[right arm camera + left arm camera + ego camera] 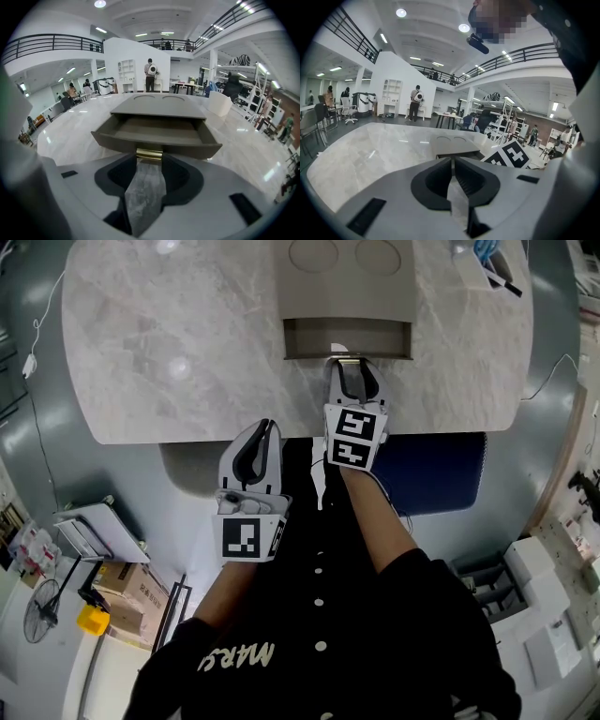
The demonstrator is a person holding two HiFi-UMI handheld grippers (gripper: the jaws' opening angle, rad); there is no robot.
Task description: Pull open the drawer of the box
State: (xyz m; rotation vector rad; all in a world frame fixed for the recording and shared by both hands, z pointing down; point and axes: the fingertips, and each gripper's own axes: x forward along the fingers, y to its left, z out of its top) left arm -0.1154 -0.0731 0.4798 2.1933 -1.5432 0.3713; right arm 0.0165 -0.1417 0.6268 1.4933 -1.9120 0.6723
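The drawer (pixel 154 133) stands well out of the grey box (pixel 157 107), its empty inside showing, in the middle of the marbled surface (pixel 169 352) straight ahead of me. My right hand-held gripper (pixel 149 161) is clamped on the brass handle (pixel 149 153) at the drawer's front. I judge the pull largely done: perhaps a little more travel, then letting go. My left hand-held gripper (pixel 255 448) hangs closed and empty by the surface's near edge. I see no label on the box. The white lettering (pixel 234 657) on my black top (pixel 375 643) is too creased to read.
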